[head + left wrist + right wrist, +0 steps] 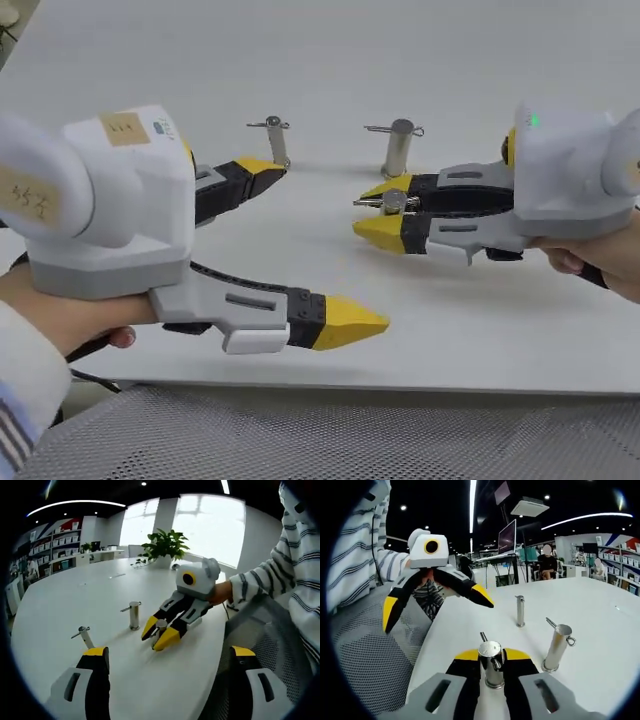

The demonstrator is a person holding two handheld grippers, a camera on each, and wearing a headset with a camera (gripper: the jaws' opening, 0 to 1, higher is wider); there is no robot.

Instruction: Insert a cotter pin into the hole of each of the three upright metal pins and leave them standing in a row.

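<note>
Two upright metal pins stand on the white table, each with a cotter pin through its head: the left pin and the middle pin. My right gripper is shut on a third metal pin, just in front of the middle one; a cotter pin seems to cross its head. My left gripper is spread wide open and holds nothing, its far tip near the left pin.
The table's front edge runs close below the grippers, with a grey mesh chair beneath it. A potted plant stands at the table's far side. A striped sleeve shows behind the right gripper.
</note>
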